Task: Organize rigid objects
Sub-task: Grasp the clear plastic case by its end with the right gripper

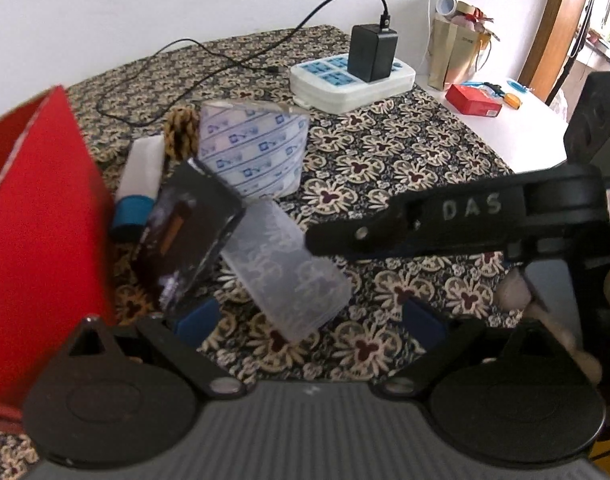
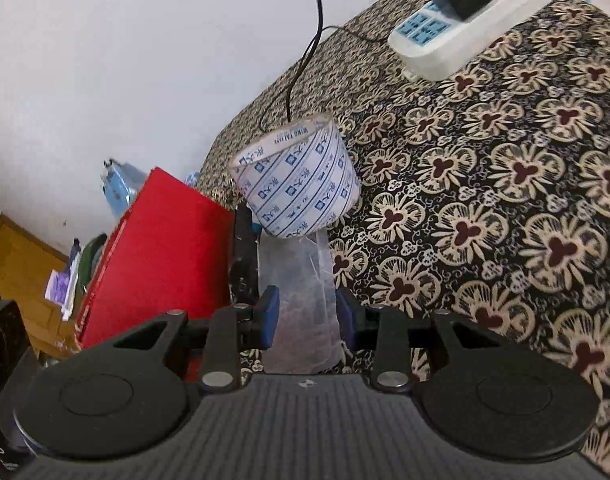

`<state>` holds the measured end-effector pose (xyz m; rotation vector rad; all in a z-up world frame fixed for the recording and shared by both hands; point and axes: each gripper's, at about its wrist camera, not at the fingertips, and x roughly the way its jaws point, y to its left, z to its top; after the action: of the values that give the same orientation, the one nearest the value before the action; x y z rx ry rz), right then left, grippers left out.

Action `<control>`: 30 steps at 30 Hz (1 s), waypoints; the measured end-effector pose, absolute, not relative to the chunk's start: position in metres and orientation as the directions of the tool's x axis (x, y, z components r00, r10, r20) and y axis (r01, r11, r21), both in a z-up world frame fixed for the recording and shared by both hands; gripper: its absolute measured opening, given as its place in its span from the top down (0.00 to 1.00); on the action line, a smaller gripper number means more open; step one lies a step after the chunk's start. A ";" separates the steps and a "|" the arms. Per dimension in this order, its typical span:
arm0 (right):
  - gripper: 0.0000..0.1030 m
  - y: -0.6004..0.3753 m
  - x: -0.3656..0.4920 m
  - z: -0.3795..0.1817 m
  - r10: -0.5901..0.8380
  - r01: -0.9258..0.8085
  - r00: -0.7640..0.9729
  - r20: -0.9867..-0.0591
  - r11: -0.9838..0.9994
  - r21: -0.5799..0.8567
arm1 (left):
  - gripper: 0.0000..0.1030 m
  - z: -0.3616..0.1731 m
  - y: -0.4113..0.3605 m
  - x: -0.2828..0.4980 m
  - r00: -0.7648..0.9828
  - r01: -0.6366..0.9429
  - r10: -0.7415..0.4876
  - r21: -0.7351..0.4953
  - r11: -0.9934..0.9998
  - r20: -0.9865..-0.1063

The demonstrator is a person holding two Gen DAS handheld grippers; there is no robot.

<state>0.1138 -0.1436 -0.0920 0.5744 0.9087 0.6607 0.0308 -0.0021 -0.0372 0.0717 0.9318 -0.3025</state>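
Dark box [image 1: 189,236] shows only from left wrist view.

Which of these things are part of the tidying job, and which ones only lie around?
Job, probably: red box, dark packet, clear case, printed cup, blue-capped tube.
Lying about: power strip, charger, cable, paper bag.

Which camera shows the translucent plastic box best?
The left wrist view: the translucent plastic box lies whole on the patterned cloth, unblocked. In the right wrist view it sits between the right gripper's jaws, lower end hidden.
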 end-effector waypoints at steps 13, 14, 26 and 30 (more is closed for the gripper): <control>0.84 -0.133 0.133 -0.100 0.753 -0.304 0.388 -0.531 0.649 0.698 | 0.24 -0.060 0.004 0.067 0.528 0.241 -0.236 -0.123 0.963 -0.816; 0.84 -0.133 0.132 -0.101 0.756 -0.303 0.389 -0.527 0.645 0.701 | 0.28 -0.059 0.002 0.068 0.534 0.242 -0.227 -0.110 0.964 -0.815; 0.85 -0.139 0.110 -0.101 0.757 -0.301 0.383 -0.530 0.644 0.703 | 0.34 -0.057 -0.005 0.054 0.526 0.261 -0.202 -0.069 0.963 -0.826; 0.85 -0.148 0.093 -0.100 0.759 -0.282 0.351 -0.548 0.644 0.712 | 0.36 -0.056 -0.013 0.036 0.508 0.299 -0.212 -0.061 0.952 -0.835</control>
<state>0.0934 -0.1481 -0.1003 0.5586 0.9981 0.7210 0.0364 -0.0126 -0.0562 0.0954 0.9918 -0.3084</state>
